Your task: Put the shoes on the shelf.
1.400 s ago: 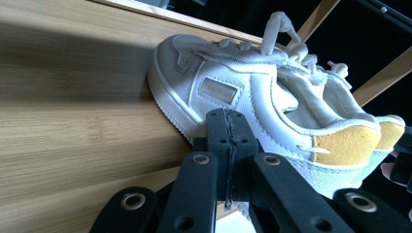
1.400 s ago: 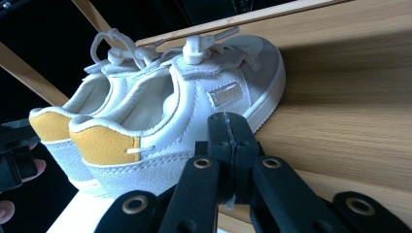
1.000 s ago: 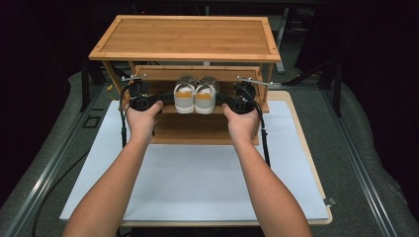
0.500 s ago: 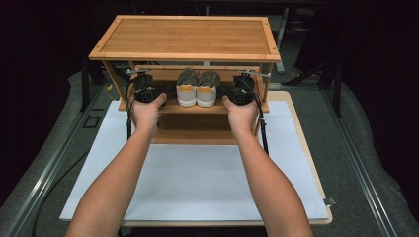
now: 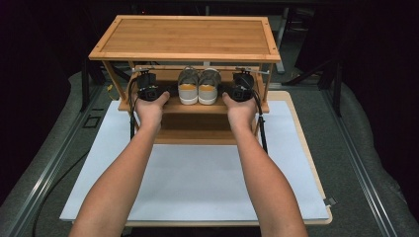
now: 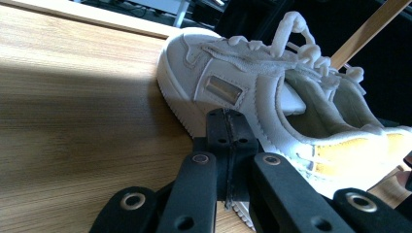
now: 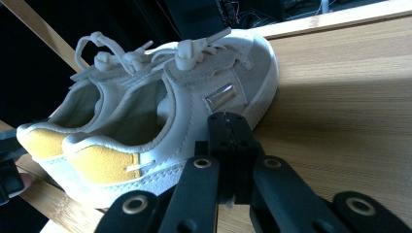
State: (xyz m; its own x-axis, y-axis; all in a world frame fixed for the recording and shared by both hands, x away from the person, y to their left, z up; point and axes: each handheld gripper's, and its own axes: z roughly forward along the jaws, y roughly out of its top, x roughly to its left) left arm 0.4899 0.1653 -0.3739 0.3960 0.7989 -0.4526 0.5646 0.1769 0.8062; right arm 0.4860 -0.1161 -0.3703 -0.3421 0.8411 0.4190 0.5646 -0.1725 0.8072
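High view — both closed grippers, left gripper point(image 5: 165, 92) and right gripper point(image 5: 223, 91), flanking suede sneakers point(image 5: 199, 86) on bamboo shelf point(image 5: 148, 105).

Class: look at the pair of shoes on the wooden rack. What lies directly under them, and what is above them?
The shoes stand on the rack's middle shelf, under the top board. A lower shelf sits beneath. The shelf surface beneath their soles is covered.
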